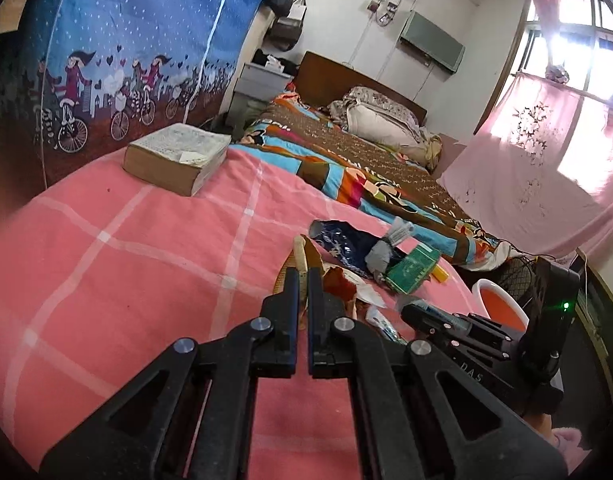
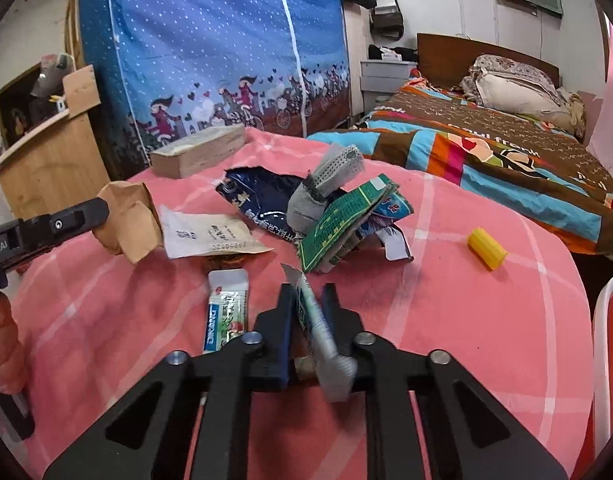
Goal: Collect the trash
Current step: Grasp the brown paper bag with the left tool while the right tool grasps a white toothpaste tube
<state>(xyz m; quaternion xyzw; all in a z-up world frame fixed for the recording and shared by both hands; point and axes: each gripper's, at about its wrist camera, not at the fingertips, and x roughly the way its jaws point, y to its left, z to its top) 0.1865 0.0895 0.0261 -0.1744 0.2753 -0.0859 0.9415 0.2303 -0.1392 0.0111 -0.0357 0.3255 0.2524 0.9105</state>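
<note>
Trash lies on a pink checked blanket (image 2: 466,320). My left gripper (image 1: 303,276) is shut on a tan paper wrapper (image 1: 302,256); in the right wrist view it shows at the left (image 2: 102,206), holding that wrapper (image 2: 130,220) above the blanket. My right gripper (image 2: 308,296) is shut on a white-green sachet (image 2: 318,332). Loose on the blanket are a second sachet (image 2: 226,312), a white paper slip (image 2: 206,236), a dark blue foil bag (image 2: 258,200), a grey sock (image 2: 322,188), a green packet (image 2: 342,224) and a yellow block (image 2: 486,249).
A thick book (image 2: 202,150) lies at the blanket's far edge. A white bin with orange inside (image 1: 502,304) stands right of the blanket. A bed with a striped quilt (image 2: 506,152) is behind. A blue fabric wardrobe (image 2: 210,48) and a wooden cabinet (image 2: 50,160) stand at the left.
</note>
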